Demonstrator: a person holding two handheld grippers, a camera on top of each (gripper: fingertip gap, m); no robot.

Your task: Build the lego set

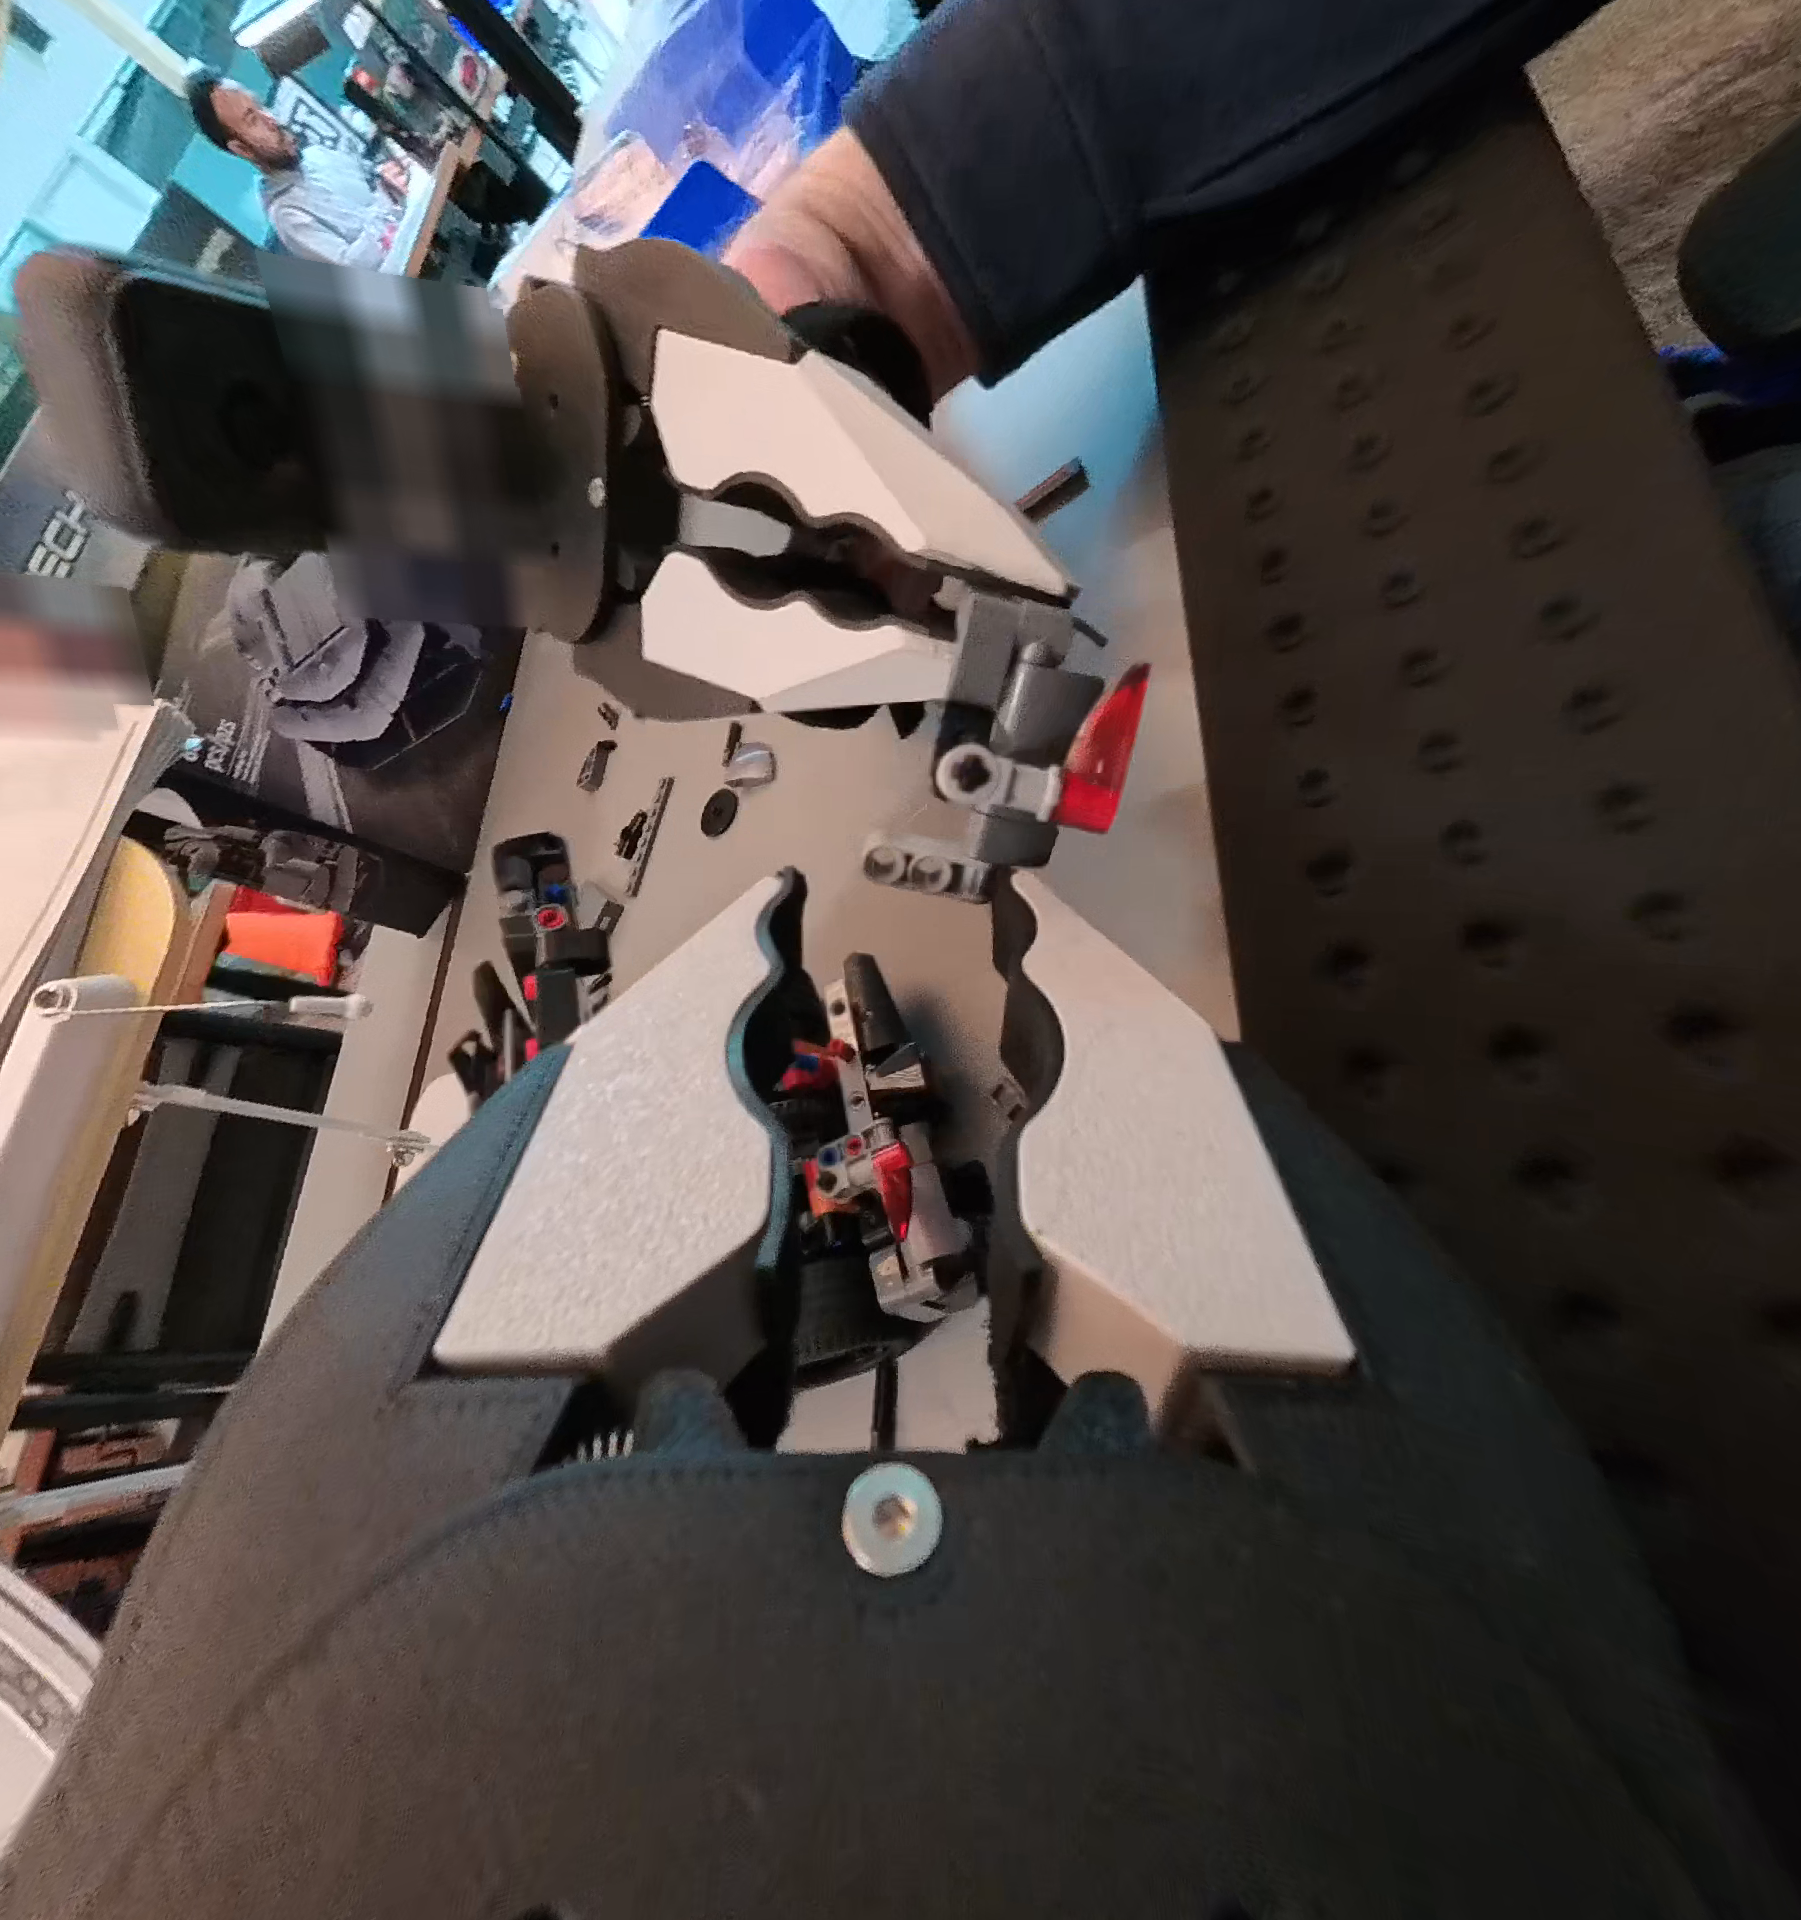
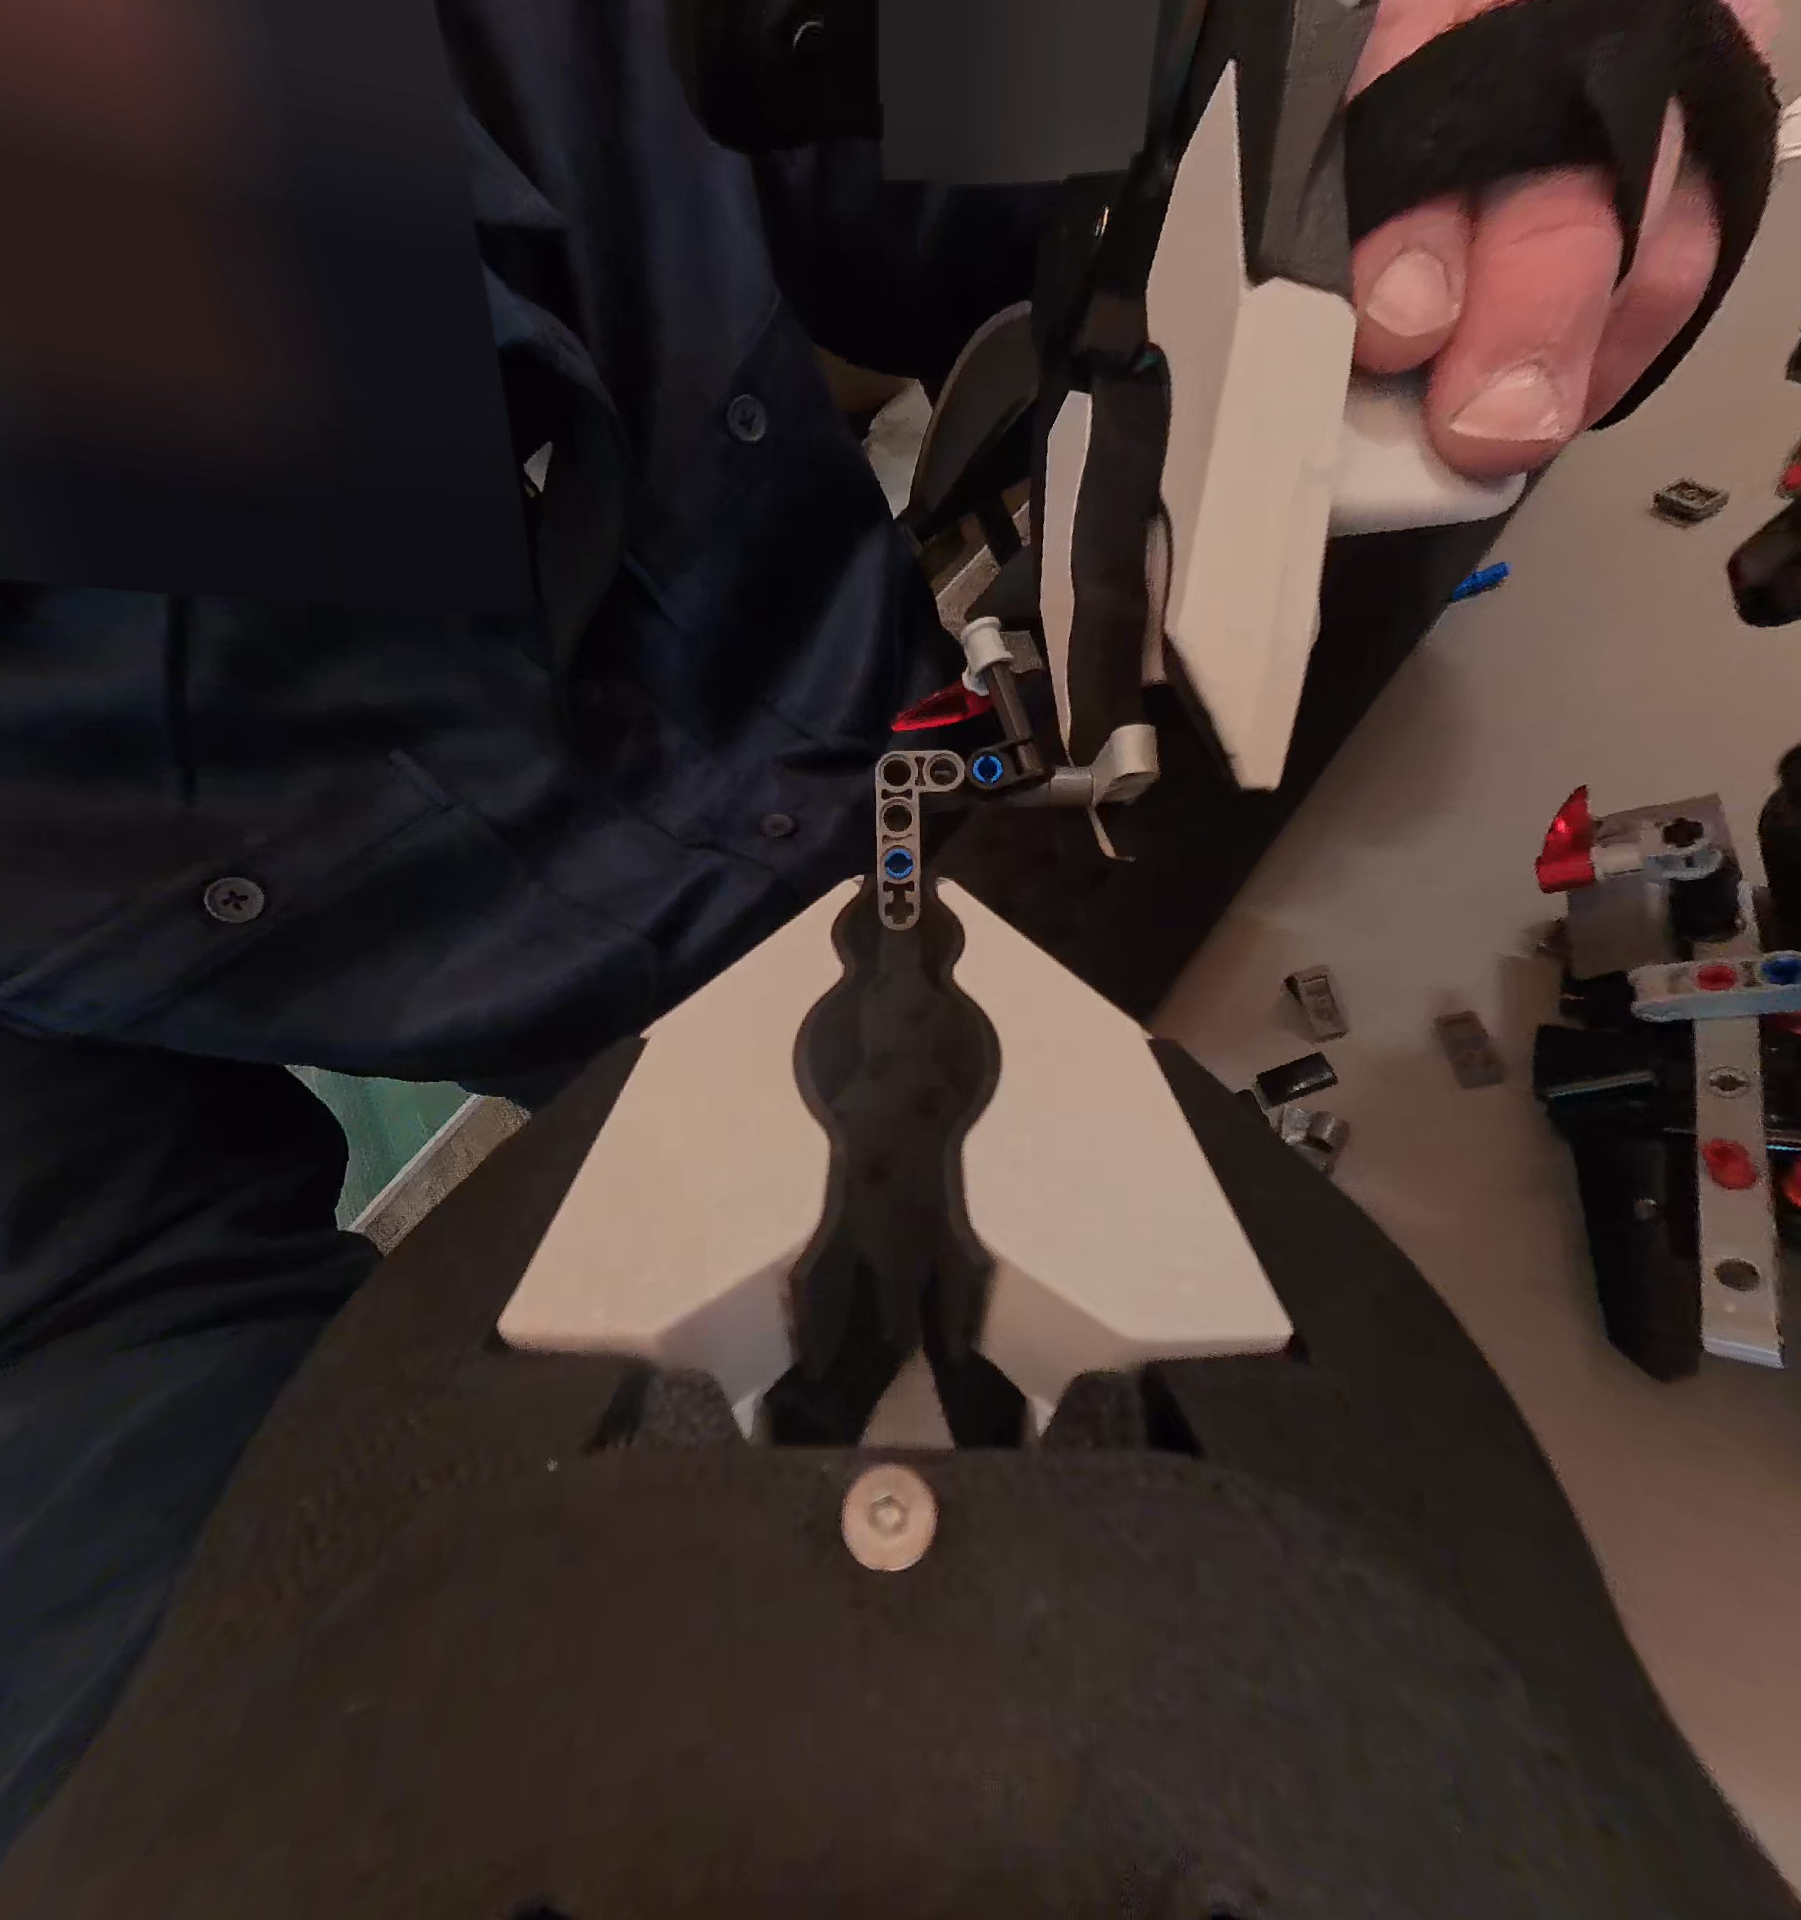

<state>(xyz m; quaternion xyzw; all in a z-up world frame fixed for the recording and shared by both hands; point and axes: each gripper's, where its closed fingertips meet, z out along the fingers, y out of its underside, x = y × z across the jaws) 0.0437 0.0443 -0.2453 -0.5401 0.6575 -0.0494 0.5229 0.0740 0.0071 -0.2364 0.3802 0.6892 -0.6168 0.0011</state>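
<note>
Finding one: your right gripper (image 2: 901, 906) is pressed together on the foot of a grey L-shaped beam (image 2: 898, 821). The beam's long arm runs straight out along the fingers. Its short arm turns at the top toward your left gripper (image 1: 906, 891).

Finding two: the beam carries a small sub-assembly (image 1: 1021, 774) of grey connectors, a black axle and a clear red piece (image 1: 1106, 748). You hold it in the air, off the near edge of the table (image 2: 1395, 1403) and in front of your shirt. It touches nothing on the table.

Finding three: your left gripper is spread and holds nothing. In the left wrist view the sub-assembly hangs just beyond its fingertips, across the mouth of the opening and biased toward the right-hand finger. The red piece is on the far side of that finger.

Finding four: the main model (image 2: 1706, 1049) lies on the table well apart from both grippers. It shows through the gap of the left fingers, farther down. Loose pieces (image 2: 1314, 1003) are scattered beside it, near the table edge.

Assessment: the sub-assembly's long axis lies crosswise to the left fingers, and its free end is nearest the left gripper. You would probably need only a short advance, shifted toward the right-hand finger, before closing. Risk: closing from this offset could catch the red piece rather than a grey connector, or twist the beam in the right grip.
</note>
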